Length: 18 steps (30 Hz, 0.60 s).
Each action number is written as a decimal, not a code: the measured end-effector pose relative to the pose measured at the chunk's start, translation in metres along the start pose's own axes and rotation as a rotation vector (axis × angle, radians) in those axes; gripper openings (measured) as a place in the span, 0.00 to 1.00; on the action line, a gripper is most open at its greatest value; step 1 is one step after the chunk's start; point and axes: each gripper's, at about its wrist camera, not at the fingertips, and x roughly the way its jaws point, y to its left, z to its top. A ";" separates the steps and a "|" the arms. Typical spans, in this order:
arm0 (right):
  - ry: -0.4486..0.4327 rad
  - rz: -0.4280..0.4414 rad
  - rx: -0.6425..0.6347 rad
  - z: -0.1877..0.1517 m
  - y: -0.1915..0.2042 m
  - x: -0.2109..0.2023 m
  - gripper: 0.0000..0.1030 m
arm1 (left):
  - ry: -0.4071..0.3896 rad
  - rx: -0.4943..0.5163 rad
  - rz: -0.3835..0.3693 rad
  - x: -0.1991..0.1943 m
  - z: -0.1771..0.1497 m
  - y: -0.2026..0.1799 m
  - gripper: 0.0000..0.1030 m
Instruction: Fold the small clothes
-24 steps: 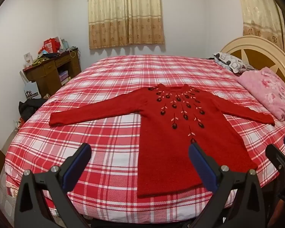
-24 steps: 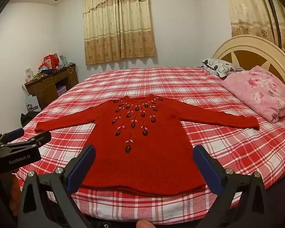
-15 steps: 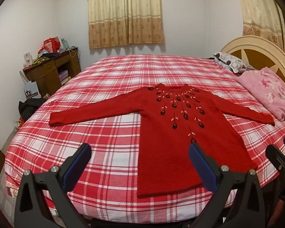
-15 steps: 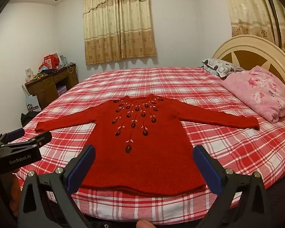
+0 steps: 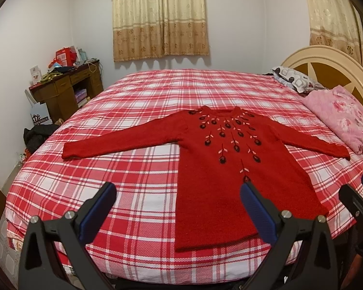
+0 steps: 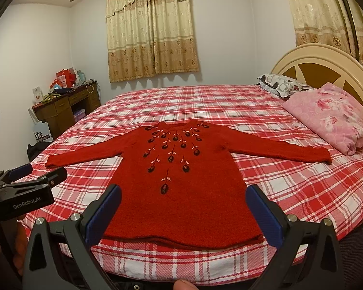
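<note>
A red knit sweater (image 5: 220,176) is laid flat, front up, near the bed's (image 5: 142,183) front edge, sleeves spread wide, dark embroidered flowers fanned below the neckline. Left gripper (image 5: 177,200) and right gripper (image 6: 184,205) are held wide open, nothing gripped.

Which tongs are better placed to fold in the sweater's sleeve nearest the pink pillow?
Right. The right tongs hang open over the red sweater hem, with that sleeve on their side. The left tongs sit farther over, toward the other sleeve.
</note>
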 end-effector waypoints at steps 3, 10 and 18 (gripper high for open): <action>0.004 0.004 0.006 0.000 0.000 0.000 0.99 | 0.001 0.001 0.001 0.000 -0.001 0.000 1.00; -0.014 -0.001 -0.005 -0.001 0.001 0.001 0.99 | 0.004 -0.003 -0.002 0.002 -0.003 0.000 1.00; -0.006 0.002 -0.005 -0.001 0.001 0.001 0.99 | 0.008 -0.004 0.000 0.002 -0.003 0.001 1.00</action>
